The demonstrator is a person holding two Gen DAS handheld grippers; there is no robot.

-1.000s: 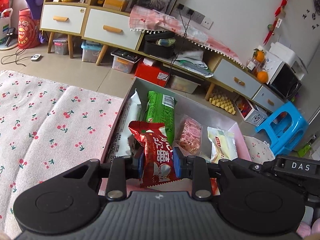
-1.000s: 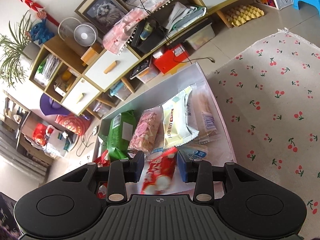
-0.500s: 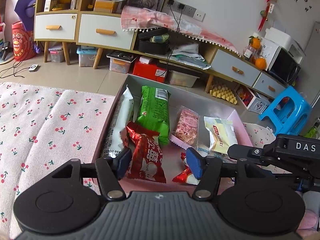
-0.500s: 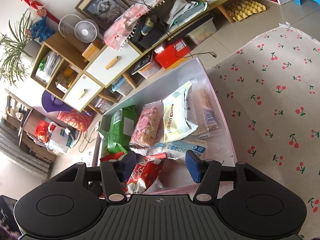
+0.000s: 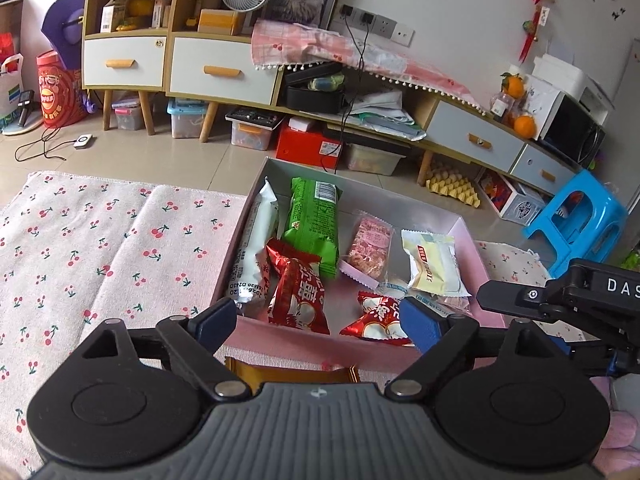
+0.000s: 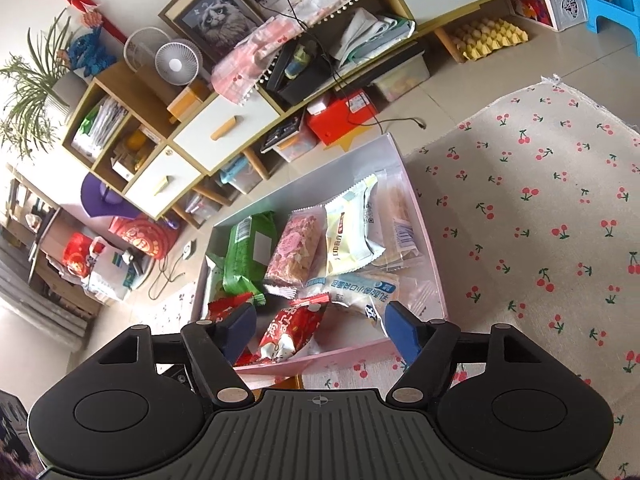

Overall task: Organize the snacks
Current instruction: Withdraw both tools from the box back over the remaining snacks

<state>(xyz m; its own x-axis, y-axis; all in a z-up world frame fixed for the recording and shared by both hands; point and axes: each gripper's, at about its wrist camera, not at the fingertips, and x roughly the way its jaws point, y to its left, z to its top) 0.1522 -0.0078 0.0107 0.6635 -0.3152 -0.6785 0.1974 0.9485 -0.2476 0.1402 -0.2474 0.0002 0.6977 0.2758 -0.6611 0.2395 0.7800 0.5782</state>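
A pink box (image 5: 280, 342) sits on a cherry-print cloth and holds several snack packets. A red packet (image 5: 298, 292) lies loose near its front wall, just beyond my left gripper (image 5: 320, 322), whose jaws are opening and touch nothing. A second red packet (image 6: 292, 328) lies free in the box (image 6: 344, 354) ahead of my right gripper (image 6: 320, 330), which is also opening with its pads clear. The right gripper's body (image 5: 560, 296) shows at the right edge of the left wrist view. Behind the red packets lie a green packet (image 5: 314, 224), a pink one (image 5: 368, 248) and a cream one (image 5: 432, 264).
The cherry-print cloth (image 5: 100, 248) spreads left of the box and also to its right (image 6: 540, 220). A gold-edged wrapper (image 5: 288, 372) lies on the cloth under my left gripper. Low cabinets (image 5: 200, 68), storage bins and a blue stool (image 5: 576, 224) stand beyond on the tiled floor.
Both grippers let go of their red packets, which now lie in the box. Both sets of jaws spread wide, and both grippers rose and drew back a little.
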